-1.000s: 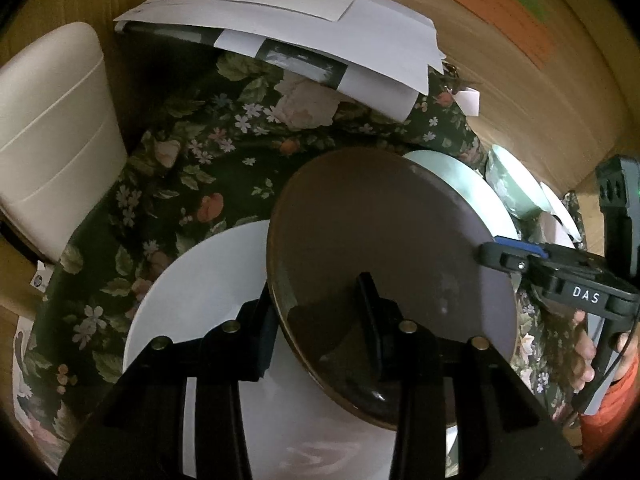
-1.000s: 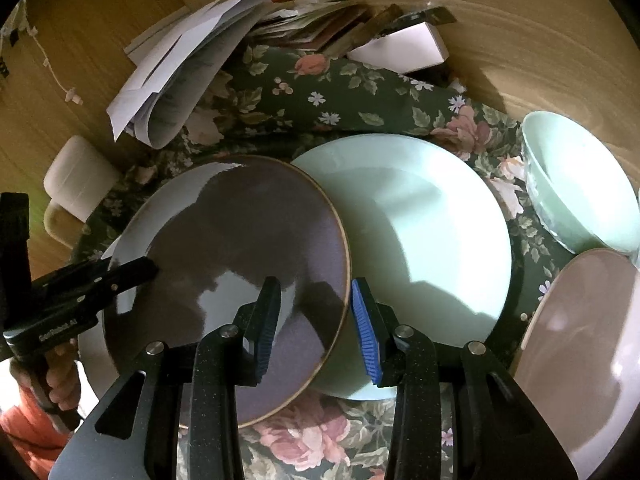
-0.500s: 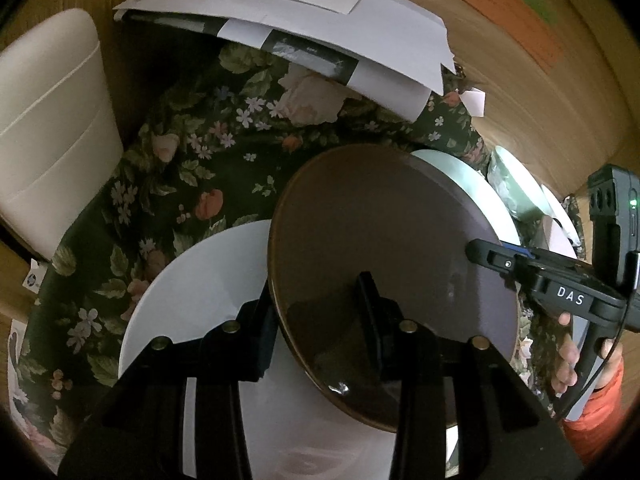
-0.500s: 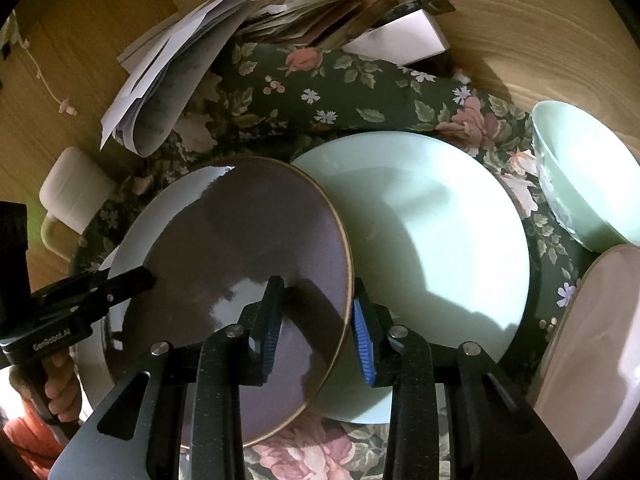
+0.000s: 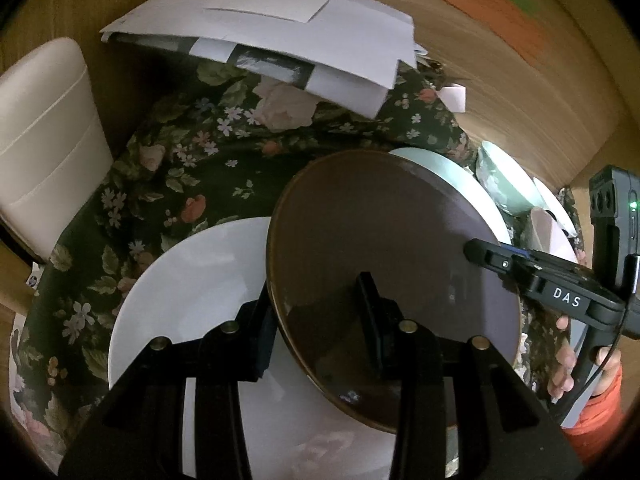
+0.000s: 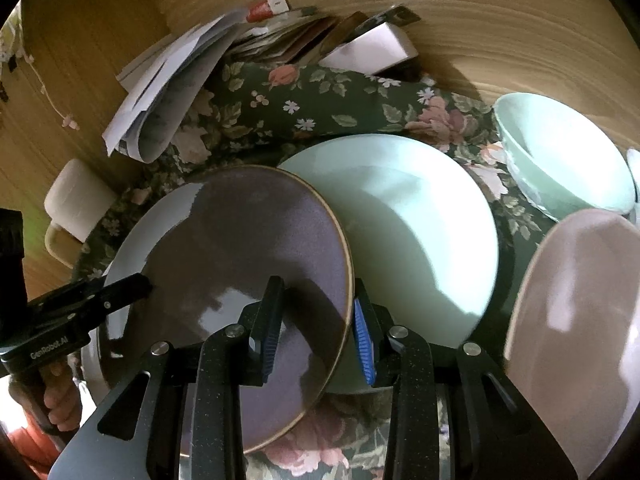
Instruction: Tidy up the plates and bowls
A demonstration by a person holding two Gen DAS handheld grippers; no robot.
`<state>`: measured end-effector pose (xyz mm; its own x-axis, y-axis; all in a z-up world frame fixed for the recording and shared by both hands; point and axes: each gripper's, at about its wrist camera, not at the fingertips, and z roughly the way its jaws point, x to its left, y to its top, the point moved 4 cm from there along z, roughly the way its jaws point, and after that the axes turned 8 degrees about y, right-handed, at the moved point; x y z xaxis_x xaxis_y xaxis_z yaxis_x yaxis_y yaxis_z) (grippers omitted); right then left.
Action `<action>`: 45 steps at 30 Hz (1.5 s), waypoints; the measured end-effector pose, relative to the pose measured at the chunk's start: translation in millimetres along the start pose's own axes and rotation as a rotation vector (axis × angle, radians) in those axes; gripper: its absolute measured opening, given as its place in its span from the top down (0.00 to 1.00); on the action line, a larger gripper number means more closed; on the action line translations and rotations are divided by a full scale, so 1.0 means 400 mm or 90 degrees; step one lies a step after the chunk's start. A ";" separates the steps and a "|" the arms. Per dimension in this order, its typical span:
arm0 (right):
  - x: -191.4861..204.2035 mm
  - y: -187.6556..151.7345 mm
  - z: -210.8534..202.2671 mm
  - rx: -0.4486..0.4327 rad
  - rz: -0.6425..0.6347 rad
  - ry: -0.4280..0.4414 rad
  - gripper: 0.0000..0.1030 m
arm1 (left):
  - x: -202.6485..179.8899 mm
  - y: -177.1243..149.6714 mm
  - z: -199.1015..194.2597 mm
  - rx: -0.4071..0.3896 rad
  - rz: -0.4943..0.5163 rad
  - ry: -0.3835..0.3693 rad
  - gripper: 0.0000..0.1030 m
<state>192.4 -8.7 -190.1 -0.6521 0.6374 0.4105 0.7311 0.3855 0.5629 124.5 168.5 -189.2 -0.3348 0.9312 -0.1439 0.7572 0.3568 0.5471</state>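
A dark brown plate [image 5: 384, 240] is held tilted over a white plate [image 5: 192, 280] and overlaps a mint green plate [image 6: 416, 220]. My left gripper [image 5: 316, 320] is shut on the brown plate's near rim, one finger under it and one on top. My right gripper [image 6: 316, 316] straddles the brown plate's [image 6: 240, 248] right rim with blue-padded jaws around the edge; whether they press on it is unclear. The right gripper also shows in the left wrist view [image 5: 492, 256] at the plate's right edge. A mint bowl [image 6: 560, 160] and a pink plate [image 6: 580, 320] sit at right.
A floral dark green cloth [image 5: 180, 168] covers the table. A stack of papers [image 5: 280, 40] lies at the back against the wooden wall. A white chair [image 5: 44, 140] stands at left. A white box [image 6: 372, 52] lies at the back.
My right gripper has moved in from beside the brown plate until its jaws straddle the plate's right rim. The left gripper keeps its hold on the plate.
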 end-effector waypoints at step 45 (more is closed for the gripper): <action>-0.050 -0.247 -0.302 -0.112 0.063 -0.028 0.71 | -0.207 -0.198 -0.172 -0.034 0.082 -0.074 0.64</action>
<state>108.8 -140.1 -167.2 -0.5666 0.6964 0.4404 0.7422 0.1992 0.6399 53.5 57.9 -163.9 -0.1681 0.9723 -0.1622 0.7573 0.2327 0.6102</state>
